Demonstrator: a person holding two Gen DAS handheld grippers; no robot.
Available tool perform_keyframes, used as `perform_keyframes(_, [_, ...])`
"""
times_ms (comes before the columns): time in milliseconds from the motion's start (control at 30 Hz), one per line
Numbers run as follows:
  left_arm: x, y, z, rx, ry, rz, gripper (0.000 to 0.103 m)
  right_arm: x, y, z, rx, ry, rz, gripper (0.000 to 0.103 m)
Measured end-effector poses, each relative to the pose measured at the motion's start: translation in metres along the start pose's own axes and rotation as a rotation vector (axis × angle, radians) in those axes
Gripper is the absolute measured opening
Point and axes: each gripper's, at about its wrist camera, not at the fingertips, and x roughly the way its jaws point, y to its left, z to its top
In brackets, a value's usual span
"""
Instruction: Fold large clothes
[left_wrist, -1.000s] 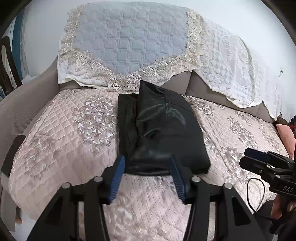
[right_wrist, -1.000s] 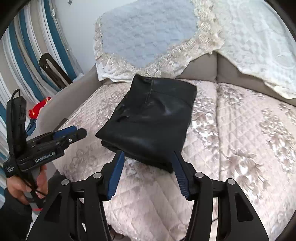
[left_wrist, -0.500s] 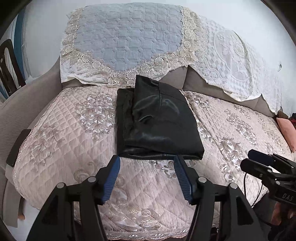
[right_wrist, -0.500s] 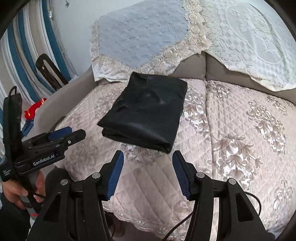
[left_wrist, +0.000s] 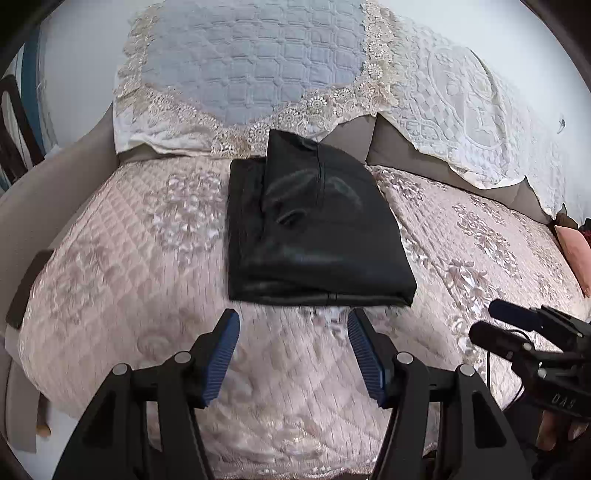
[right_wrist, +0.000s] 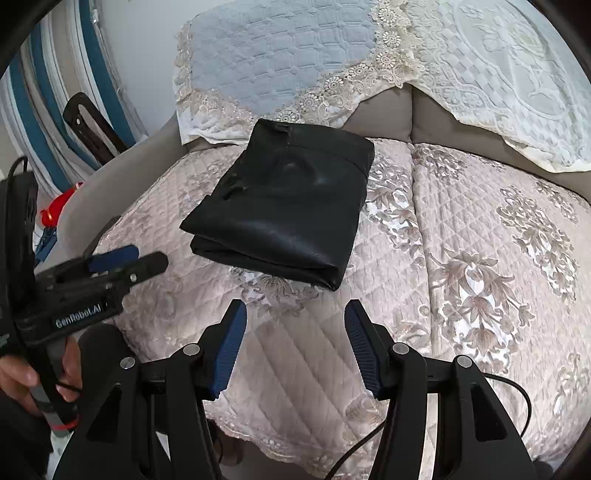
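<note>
The folded black garment (left_wrist: 314, 236) lies flat on your sofa's quilted pink cover (left_wrist: 129, 266), its far edge touching the lace-trimmed backrest throw (left_wrist: 251, 70). Your left gripper (left_wrist: 293, 325) hangs just short of the garment's near edge, jaws spread and holding nothing. Your right gripper (right_wrist: 295, 317) is near the garment's near corner, likewise released, its 2 blue pads (right_wrist: 229, 350) apart.

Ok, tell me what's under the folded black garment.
The black garment lies on the quilted sofa cover, its far edge against the lace throw. Whatever lies between its folded layers is hidden.
</note>
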Motion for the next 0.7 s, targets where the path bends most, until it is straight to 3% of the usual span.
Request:
perform_keyframes(200, [0.006,-0.001,0.029,0.002,-0.046,-0.020,0.063,0.004,-0.008,0.010,0.026,-0.021,-0.030,0.056])
perform_keyframes(400, [0.011,-0.006,0.025,0.027,-0.031,-0.028,0.063,-0.011,-0.003,0.016,0.070,-0.063,-0.034,0.056])
perform_keyframes(500, [0.008,-0.001,0.027,0.026,-0.025,-0.028,0.063,-0.030,0.018,0.024,0.090,-0.111,0.052,0.056])
perform_keyframes(700, [-0.015,0.014,0.046,0.002,-0.096,-0.003,0.063,-0.070,0.065,0.047,0.148,-0.232,0.250,0.060])
